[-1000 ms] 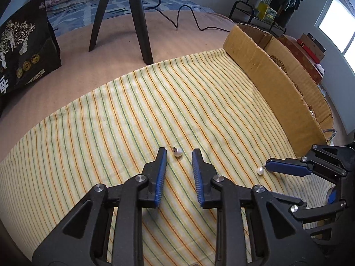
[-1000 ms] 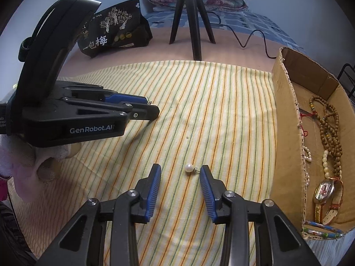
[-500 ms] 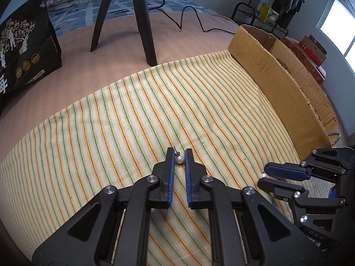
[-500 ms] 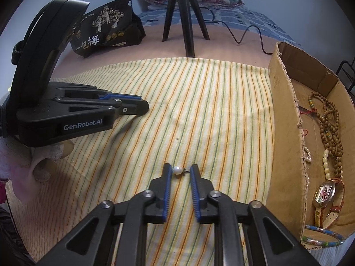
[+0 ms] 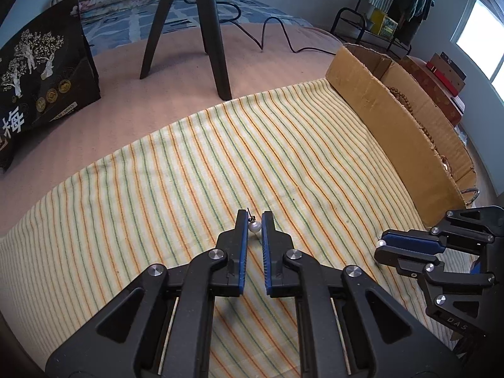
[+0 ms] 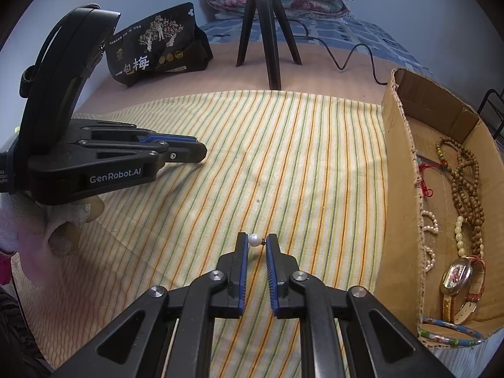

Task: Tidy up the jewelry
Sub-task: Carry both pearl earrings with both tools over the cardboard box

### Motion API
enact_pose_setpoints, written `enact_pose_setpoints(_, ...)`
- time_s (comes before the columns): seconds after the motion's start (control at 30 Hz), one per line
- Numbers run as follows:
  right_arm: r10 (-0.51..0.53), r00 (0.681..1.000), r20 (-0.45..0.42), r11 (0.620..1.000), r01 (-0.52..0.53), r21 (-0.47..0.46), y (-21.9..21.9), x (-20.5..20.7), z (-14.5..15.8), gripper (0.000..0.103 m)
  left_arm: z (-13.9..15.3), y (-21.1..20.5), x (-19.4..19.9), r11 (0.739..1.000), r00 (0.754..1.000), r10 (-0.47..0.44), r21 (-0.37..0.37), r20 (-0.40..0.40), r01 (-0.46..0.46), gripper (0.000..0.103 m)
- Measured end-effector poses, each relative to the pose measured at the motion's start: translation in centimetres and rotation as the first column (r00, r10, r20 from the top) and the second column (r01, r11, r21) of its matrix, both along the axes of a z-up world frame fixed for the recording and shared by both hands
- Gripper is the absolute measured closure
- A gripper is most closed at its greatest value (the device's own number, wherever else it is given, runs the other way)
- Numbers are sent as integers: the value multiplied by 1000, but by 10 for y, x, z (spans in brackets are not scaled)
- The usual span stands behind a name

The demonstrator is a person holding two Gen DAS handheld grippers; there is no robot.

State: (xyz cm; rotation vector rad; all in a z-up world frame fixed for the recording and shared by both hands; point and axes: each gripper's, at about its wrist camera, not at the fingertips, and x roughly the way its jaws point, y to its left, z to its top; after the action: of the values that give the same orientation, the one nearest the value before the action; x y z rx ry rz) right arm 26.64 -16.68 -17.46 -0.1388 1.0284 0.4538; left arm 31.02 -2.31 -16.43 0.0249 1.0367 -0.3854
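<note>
A pearl earring [image 5: 254,226] sits pinched between the left gripper [image 5: 254,220] pads, and a second pearl earring [image 6: 255,240] between those of the right gripper [image 6: 255,242], both low over the striped cloth [image 5: 189,173]. A second ago both claws stood spread around them. The cardboard box [image 6: 400,170] lies right.

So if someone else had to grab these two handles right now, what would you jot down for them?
Left gripper: jaws shut on a pearl earring, low over the striped cloth.
Right gripper: jaws closing on the other pearl earring, also low over the cloth.
Cardboard box, to the right of the cloth, already holds a bead necklace, a watch and a bangle.
Done: both earrings gripped.
Left: probably lift them and set both in the box.
</note>
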Motion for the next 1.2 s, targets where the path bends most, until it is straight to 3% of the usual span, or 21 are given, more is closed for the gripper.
enact_pose_setpoints(0.63, -5, 989, 147, 997, -7, 82, -17, -21, 70, 94, 58, -7, -10, 997, 994, 8, -73, 106, 0, 97)
enact_pose_setpoints(1.2, -243, 949, 198, 970, 234, 72, -111, -15, 100, 94, 107, -78, 12, 990, 977, -32, -130, 209, 60, 97)
